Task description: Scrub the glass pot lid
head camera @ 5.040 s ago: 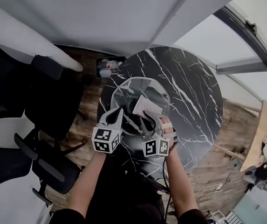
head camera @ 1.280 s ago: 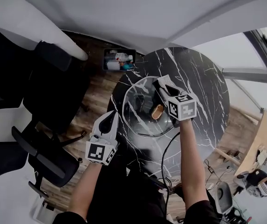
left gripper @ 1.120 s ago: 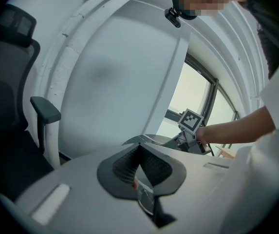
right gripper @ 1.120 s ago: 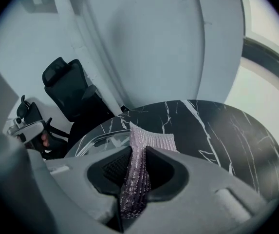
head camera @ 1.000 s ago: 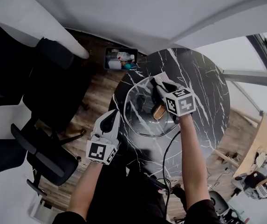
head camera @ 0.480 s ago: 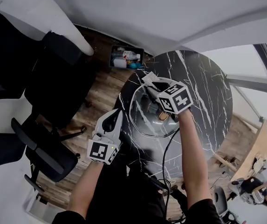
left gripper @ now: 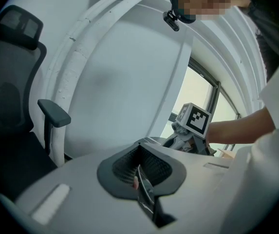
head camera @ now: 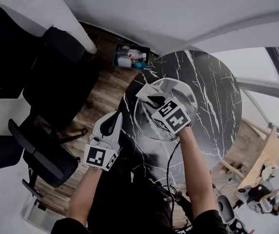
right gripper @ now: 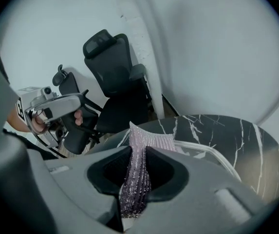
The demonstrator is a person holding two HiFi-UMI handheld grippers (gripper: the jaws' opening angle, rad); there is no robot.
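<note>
Pinching a glittery lilac cloth point(right gripper: 135, 179), the right gripper point(head camera: 154, 99) has its jaws clamped tight on the fabric, which fans out past the tips over the glass lid point(head camera: 187, 104); whether it presses on the glass can't be told. That lid lies flat on the round black marble table point(head camera: 217, 82), toward the table's left side, and the gripper's marker cube blocks the lid's middle from the head view. Just off the table's left edge hangs the left gripper point(head camera: 115, 117), jaws pressed fully together with nothing between them, apart from the lid. A black cable point(head camera: 169, 165) trails from the right gripper across the table's near side. On the wooden floor past the table's far left edge sits a dark box point(head camera: 131, 57) of bottles. Black office chairs point(head camera: 56, 87) stand further left of the table, by a white column point(head camera: 76, 30).
</note>
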